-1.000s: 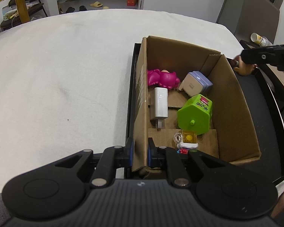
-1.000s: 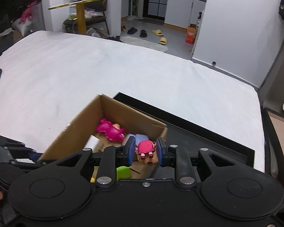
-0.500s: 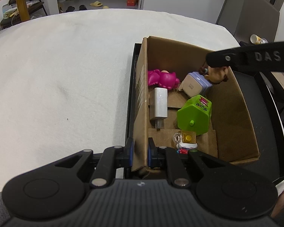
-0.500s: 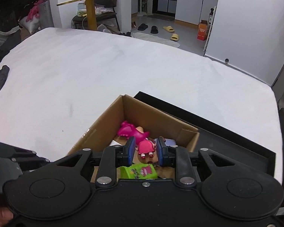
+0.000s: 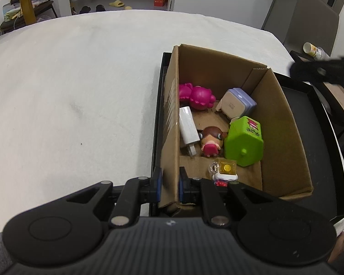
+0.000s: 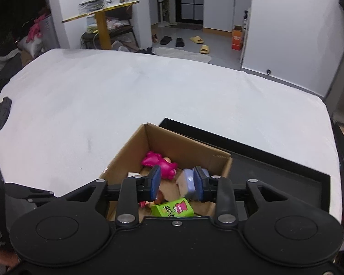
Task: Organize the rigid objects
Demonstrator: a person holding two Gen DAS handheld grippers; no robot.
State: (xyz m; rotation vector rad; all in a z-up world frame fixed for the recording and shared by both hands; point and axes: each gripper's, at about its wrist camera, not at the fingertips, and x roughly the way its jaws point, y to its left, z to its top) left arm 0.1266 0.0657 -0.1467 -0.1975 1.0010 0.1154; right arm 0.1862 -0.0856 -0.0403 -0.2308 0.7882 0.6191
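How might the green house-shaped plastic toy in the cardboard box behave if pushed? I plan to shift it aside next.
The green house-shaped plastic toy looks rigid and hollow, so probably light. Lying on a flat face, it should slide rather than roll. It would likely nudge the small brown-haired doll figure beside it.

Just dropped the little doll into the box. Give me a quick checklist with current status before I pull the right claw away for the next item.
1. Doll free of the right claw: ok, jaws opening with nothing between them.
2. Doll inside the cardboard box: ok, lying between the white charger and the green box toy.
3. Left claw steadying the box: ok, shut on its near wall.
4. Box seated in the black tray: ok.
5. Other toys inside the box: ok, none hangs over the rim.
6. Next item to fetch: cannot tell, none visible on the white surface.
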